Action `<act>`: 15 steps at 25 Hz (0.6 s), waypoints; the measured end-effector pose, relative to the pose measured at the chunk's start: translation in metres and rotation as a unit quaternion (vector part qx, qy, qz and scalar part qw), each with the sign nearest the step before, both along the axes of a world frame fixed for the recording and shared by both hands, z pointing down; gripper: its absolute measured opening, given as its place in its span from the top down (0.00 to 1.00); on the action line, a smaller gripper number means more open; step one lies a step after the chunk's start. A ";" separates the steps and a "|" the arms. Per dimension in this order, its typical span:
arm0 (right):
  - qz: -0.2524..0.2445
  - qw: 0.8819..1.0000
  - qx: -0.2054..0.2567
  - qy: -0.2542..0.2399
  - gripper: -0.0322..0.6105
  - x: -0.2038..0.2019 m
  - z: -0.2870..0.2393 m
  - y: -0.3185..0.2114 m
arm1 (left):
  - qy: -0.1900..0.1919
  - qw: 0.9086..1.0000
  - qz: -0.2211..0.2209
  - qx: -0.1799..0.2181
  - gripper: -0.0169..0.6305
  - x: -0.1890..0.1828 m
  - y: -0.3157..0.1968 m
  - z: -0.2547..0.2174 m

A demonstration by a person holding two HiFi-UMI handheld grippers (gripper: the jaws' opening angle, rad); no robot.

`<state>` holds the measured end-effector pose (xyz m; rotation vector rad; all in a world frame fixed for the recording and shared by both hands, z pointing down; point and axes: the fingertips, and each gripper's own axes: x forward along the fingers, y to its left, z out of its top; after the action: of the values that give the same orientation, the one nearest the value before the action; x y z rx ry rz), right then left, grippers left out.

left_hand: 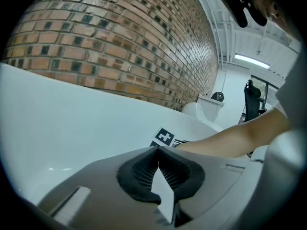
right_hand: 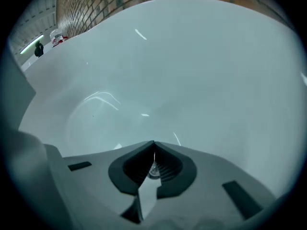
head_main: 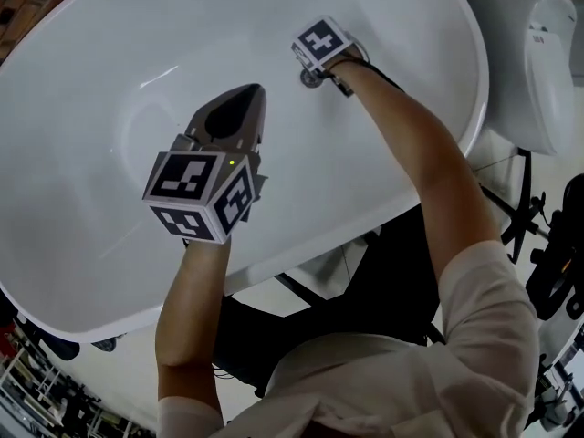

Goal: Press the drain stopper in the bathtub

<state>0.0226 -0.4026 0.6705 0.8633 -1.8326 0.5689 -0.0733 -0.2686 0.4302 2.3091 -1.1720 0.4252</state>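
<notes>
The white bathtub (head_main: 109, 71) fills the head view. Its small metal drain stopper (head_main: 311, 79) sits on the tub floor at the upper middle. My right gripper (head_main: 317, 69) points straight down onto it, jaws shut, its marker cube hiding the tips. In the right gripper view the stopper (right_hand: 153, 170) glints through the gap behind the closed tips of that gripper (right_hand: 154, 143). My left gripper (head_main: 253, 91) hangs shut and empty over the tub's middle, well left of the drain. Its tips meet in the left gripper view (left_hand: 157, 150).
A white toilet (head_main: 538, 62) stands beyond the tub's right end. A brick wall (left_hand: 120, 42) runs behind the tub. Black stand legs and cables (head_main: 529, 222) lie on the floor by the near rim (head_main: 301, 254), where the person leans over.
</notes>
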 end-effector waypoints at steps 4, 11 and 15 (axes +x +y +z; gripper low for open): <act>-0.004 0.999 -0.045 0.005 0.93 -0.010 0.028 0.010 | -0.007 1.000 0.011 -0.028 0.97 -0.004 -0.007 0.018; -0.022 0.992 -0.124 0.006 0.93 -0.004 0.097 0.034 | 0.010 0.997 0.026 -0.071 0.97 0.008 0.000 0.045; -0.011 0.991 -0.127 0.041 0.93 0.025 0.124 0.032 | 0.025 0.997 0.014 -0.075 0.97 0.008 -0.004 0.055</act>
<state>0.0477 -0.3703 0.7941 0.6832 -1.6511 0.7239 -0.0652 -0.2726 0.4851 2.1968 -1.0482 0.4465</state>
